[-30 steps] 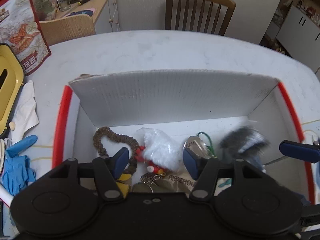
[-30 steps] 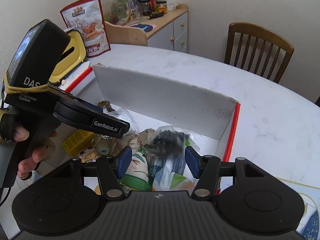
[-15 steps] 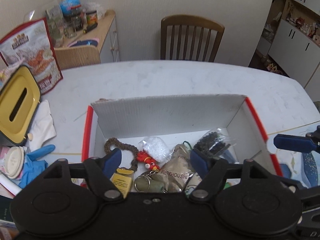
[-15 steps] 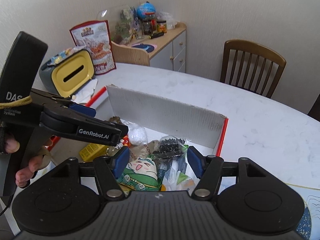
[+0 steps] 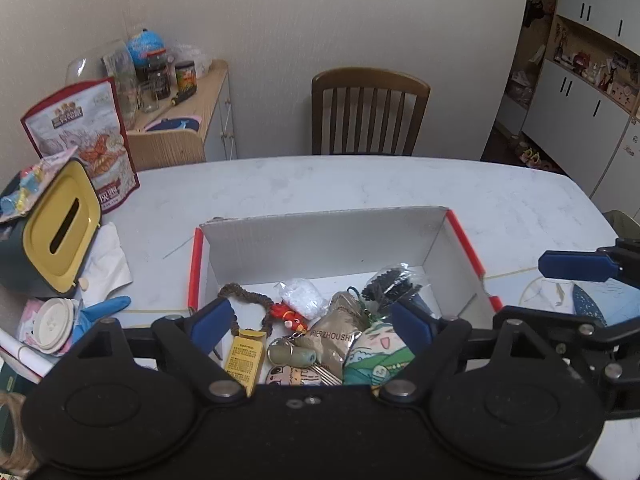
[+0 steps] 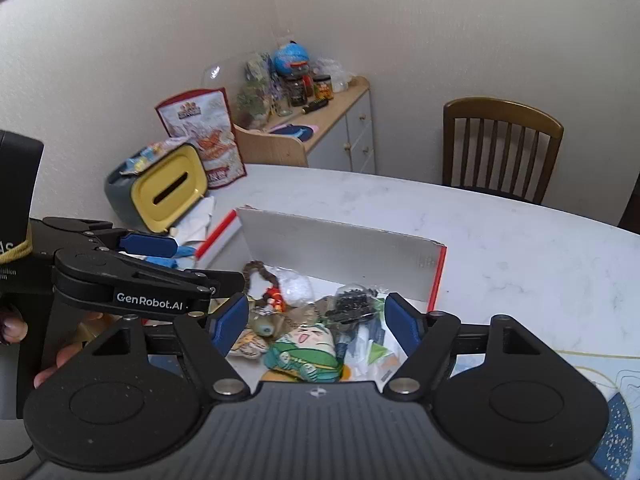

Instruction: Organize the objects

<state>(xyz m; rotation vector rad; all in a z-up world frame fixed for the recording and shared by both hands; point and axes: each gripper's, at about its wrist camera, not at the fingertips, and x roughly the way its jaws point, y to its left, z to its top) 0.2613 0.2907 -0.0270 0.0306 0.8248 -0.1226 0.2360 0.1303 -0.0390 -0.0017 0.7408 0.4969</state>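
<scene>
Leftmost, left wrist view only: blue glove [image 5: 105, 307], white lid [image 5: 51, 323]. Centre: cardboard box [image 5: 320, 240] on table [image 5: 360, 184], holding yellow packet [image 5: 244, 358], brown pouch [image 5: 334, 336] marked "ERZHOUSHI", green plush [image 5: 376, 354]. Left gripper [image 5: 312, 326] spread wide, empty. Right gripper [image 6: 314, 322] likewise wide, empty. Right wrist view only: "GenRobot.AI" lettering on left gripper's body.
</scene>
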